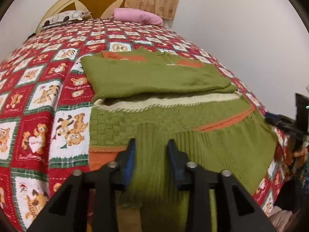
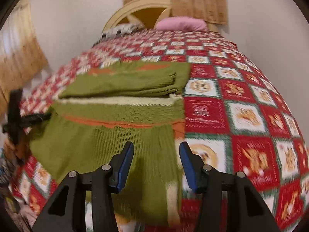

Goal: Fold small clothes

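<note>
Jaws of the left gripper [image 1: 151, 143] stand part-way apart above the ribbed green hem of the sweater [image 1: 160, 104]; cloth shows between the blue pads, but whether they pinch it cannot be told from this view. The right gripper [image 2: 156, 147] hangs with its jaws apart and nothing clamped, straddling the garment's edge at 12 o'clock from it: one pad over the green knit, the other over the bedspread [image 2: 241, 104].

Beyond both grippers, the sweater lies on the bed, its near hem reaching the bed's edge. Toward 12 o'clock in the left wrist view a green sleeve or upper part [image 1: 154, 75] already lies folded across the body, with a cream lining strip [image 1: 164, 100] showing just below that fold. Orange trim crosses the lower body.

As a judgement, the first fold looks done and the bottom portion is still flat, so bringing the hem up over the folded part appears to be what is left. Farther off, at the headboard end, a pink pillow [image 1: 137, 16] rests well apart from the work
</note>
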Available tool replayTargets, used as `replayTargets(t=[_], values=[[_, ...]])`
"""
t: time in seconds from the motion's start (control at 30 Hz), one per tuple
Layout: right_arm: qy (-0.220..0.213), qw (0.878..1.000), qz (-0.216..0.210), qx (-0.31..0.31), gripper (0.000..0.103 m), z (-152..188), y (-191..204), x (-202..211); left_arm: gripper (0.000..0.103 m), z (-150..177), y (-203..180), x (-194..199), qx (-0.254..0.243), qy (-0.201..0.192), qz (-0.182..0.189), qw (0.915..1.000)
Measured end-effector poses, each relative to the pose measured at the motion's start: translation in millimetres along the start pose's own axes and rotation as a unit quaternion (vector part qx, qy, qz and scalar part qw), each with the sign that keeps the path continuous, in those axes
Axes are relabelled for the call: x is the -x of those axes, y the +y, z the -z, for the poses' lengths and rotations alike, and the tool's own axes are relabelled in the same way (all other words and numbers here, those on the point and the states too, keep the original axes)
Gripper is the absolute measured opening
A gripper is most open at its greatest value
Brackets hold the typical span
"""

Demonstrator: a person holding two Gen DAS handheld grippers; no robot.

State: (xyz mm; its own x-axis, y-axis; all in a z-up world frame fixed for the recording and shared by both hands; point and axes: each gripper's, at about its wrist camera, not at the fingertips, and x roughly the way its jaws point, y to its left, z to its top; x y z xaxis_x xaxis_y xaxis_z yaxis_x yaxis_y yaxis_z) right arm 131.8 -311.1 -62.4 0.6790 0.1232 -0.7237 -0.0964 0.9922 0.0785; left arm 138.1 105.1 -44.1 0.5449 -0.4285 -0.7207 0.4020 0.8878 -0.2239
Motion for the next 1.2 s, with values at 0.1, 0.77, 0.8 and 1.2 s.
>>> replayTargets(t=[0.1, 0.77, 0.8, 1.2], values=[[0.022, 0.999, 0.027, 0.041, 0.051, 0.5, 11.6, -18.7, 0.055, -0.8, -2.2, -1.9, 0.000, 0.002, -0.004, 1.0000], [-0.072, 0.997, 0.003, -0.022, 0.009, -23.5, 10.2, 47.5, 0.011, -23.6, -0.4, 40.0, 0.061, -0.044, -0.008, 0.9971], [-0.080, 0.997, 0.006, -0.021, 0.009, -27.6, 11.8, 51.1, 0.011, -28.1, 1.7, 42.4, 0.070, -0.049, -0.007, 0.9963], [-0.118, 0.992, 0.048, 0.002, 0.009, -93.0, 20.5, 41.4, 0.011, -78.6, 28.7, 32.1, 0.128, -0.070, -0.055, 0.9877]])
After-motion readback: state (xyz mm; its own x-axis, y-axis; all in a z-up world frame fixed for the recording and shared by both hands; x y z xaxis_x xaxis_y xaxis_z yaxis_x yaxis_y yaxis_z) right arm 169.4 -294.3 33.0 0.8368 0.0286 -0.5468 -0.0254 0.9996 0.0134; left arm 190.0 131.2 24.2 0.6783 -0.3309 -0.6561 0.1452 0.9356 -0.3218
